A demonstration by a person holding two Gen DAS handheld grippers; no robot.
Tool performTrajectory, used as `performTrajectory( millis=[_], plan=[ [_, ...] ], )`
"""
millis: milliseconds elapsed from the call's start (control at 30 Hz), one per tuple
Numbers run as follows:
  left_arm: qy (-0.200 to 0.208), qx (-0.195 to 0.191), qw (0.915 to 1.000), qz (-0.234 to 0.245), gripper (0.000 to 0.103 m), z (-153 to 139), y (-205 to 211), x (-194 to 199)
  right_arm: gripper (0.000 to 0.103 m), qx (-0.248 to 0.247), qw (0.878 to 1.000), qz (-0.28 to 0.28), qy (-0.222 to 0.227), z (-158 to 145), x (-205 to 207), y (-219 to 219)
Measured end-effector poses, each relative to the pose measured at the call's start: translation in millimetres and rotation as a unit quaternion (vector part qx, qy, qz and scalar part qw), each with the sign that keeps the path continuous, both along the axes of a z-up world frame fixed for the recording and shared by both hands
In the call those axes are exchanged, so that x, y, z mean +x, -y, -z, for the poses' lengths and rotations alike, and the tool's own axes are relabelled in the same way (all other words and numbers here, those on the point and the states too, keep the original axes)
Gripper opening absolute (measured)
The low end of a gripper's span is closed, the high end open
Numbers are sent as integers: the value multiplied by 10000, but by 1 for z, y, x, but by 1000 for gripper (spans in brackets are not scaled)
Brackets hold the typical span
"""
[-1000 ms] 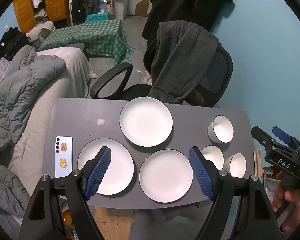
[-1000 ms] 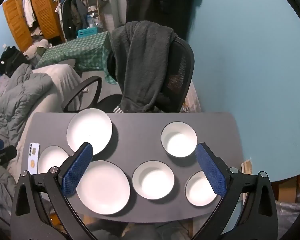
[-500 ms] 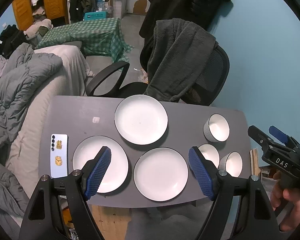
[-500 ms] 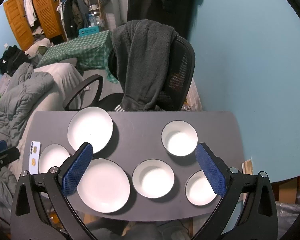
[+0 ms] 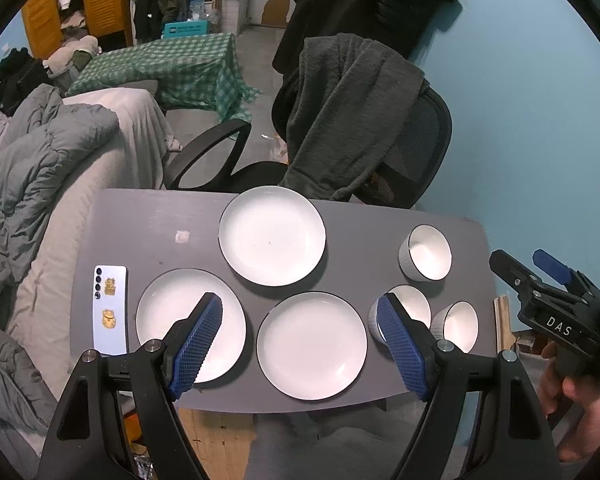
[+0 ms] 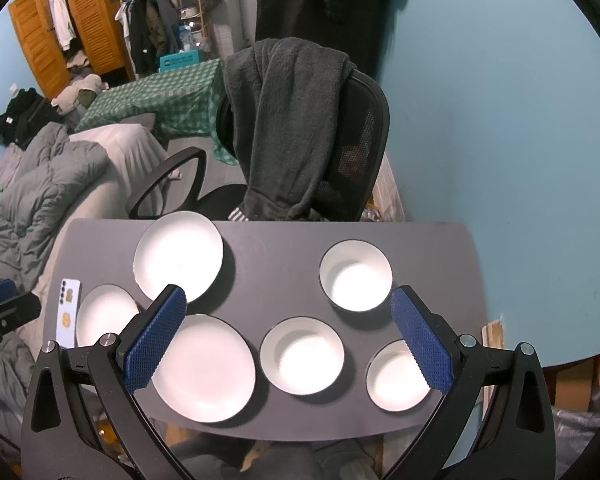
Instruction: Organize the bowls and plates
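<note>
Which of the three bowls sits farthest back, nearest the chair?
The lone bowl at the table's back right. The other two bowls sit side by side along the near edge, right of the plates.

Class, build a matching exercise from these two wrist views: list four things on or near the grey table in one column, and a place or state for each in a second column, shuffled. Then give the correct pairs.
Column 1
1. phone
2. dark fleece garment
3. far bowl
4. left gripper

Column 2
A. draped over the office chair's back
B. held above the table, open and empty
C. lying flat by the table's left edge, beside a plate
D. standing alone toward the table's far right corner

Pairs: 1-C, 2-A, 3-D, 4-B
</note>
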State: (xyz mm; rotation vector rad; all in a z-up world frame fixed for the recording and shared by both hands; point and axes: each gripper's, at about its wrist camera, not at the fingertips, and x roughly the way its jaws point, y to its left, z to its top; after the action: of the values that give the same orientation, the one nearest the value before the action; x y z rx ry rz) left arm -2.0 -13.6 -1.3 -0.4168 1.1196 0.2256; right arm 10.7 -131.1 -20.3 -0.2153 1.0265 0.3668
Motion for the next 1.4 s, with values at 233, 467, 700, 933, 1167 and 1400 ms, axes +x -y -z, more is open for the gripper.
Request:
performTrajectory(
  millis=[233,467,700,933,1167,1400],
  plan=[
    [9,-10,10000,8,81,-2,3,3,100,0,10000,-4,1,-1,0,0],
    [19,-18,10000,21,81,-1,6,2,100,3,10000,-1,-5,0,0,0],
    [28,-29,10000,-11,81,-2,7,2,100,16,10000,-66,-4,0,-6,3],
    [58,-49,10000,-35,81,-1,3,-3,100,4,9999,-119,-9,0,-3,0],
    [71,-63,10000,-23,81,-1,2,-6,100,-1,9999,-111,-26,0,-3,0],
    [71,-77,9999,-18,81,-2,2,-6,100,-4,9999,-112,-34,0,-3,-2]
  ],
)
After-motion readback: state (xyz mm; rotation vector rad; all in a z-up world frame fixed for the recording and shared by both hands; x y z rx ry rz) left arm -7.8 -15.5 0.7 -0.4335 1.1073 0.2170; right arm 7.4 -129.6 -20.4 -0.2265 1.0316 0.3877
